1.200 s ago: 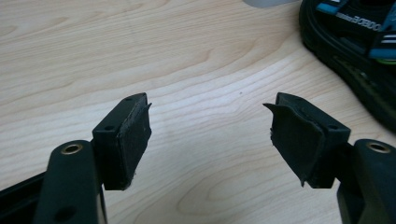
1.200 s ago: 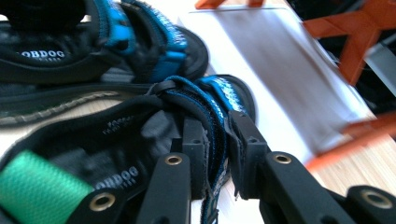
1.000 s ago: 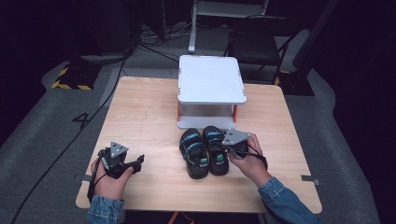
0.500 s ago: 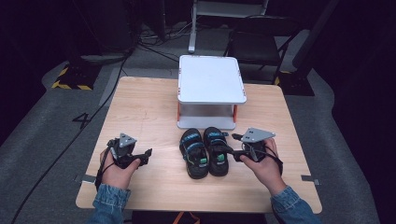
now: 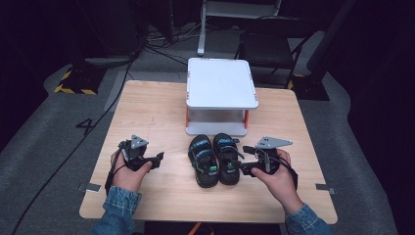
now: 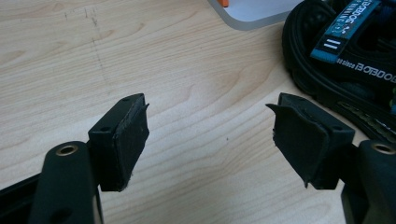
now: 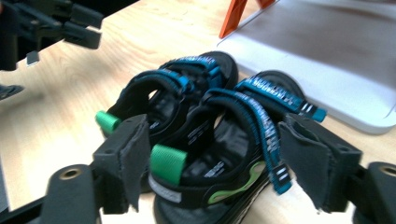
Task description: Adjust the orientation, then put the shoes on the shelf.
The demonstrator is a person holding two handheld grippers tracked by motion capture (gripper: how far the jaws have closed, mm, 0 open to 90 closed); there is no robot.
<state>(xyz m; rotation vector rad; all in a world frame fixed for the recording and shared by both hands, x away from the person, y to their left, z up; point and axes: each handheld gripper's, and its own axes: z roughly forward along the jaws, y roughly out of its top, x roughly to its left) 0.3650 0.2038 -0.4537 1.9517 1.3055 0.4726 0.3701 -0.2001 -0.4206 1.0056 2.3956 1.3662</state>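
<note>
Pale wooden table (image 5: 156, 112) with light grain, set on grey carpet (image 5: 44, 147) in a dark room; black cables (image 5: 147, 41) and yellow-black hazard tape (image 5: 73, 89) on the floor behind, plus a dark chair (image 5: 266, 49). At the table's far middle, a white two-level stand (image 5: 221, 83) on orange legs. Just in front of the stand, a pair of black sandals (image 5: 215, 159) with blue straps and green heel tabs, side by side on the wood. Left of the sandals and apart from them, the left gripper (image 6: 210, 135) — jaws wide, bare wood between. Right of the sandals, the right gripper (image 7: 212, 161) — jaws just opened, straddling the nearer sandal's heel, pads not pressing on it.
</note>
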